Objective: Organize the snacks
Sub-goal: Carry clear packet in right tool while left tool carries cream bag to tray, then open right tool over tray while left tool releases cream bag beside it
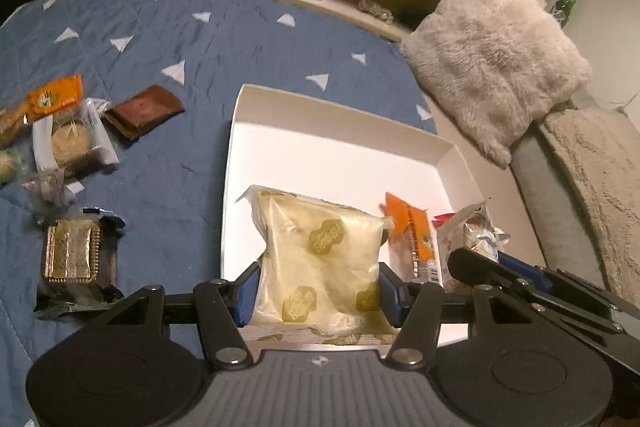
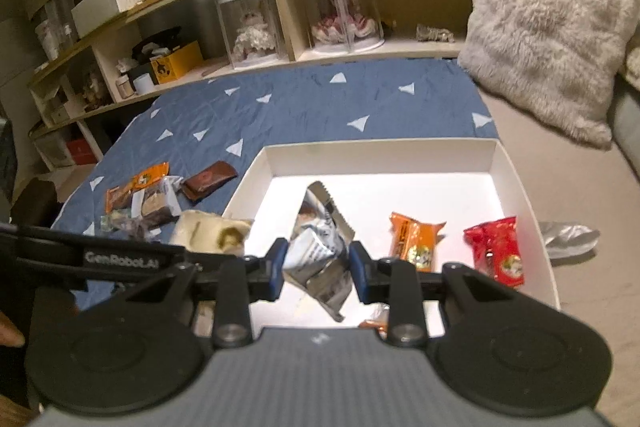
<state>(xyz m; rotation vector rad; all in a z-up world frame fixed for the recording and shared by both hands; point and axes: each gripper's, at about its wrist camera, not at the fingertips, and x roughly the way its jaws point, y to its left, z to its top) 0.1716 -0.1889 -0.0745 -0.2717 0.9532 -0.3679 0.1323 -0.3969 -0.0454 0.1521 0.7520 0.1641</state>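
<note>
Snacks point(image 1: 68, 131) lie loose on blue quilt point(image 1: 168, 39) at left. My left gripper point(image 1: 320, 283) clamps cream packet point(image 1: 320, 259) over white box point(image 1: 340, 131); my right gripper point(image 2: 318, 263) grips silver packet point(image 2: 320, 251) above it, orange packet point(image 2: 414, 241) and red packet point(image 2: 498, 251) inside.

Left gripper point(image 1: 319, 285): black linkage arms, blue pads, silver screws, ribbed grey body.
Right gripper point(image 2: 317, 265): same build.

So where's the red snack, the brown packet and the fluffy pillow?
red snack point(image 2: 496, 251), right wrist view, wrapper middle
brown packet point(image 1: 142, 111), left wrist view, its middle
fluffy pillow point(image 2: 544, 27), right wrist view, furry front
</note>
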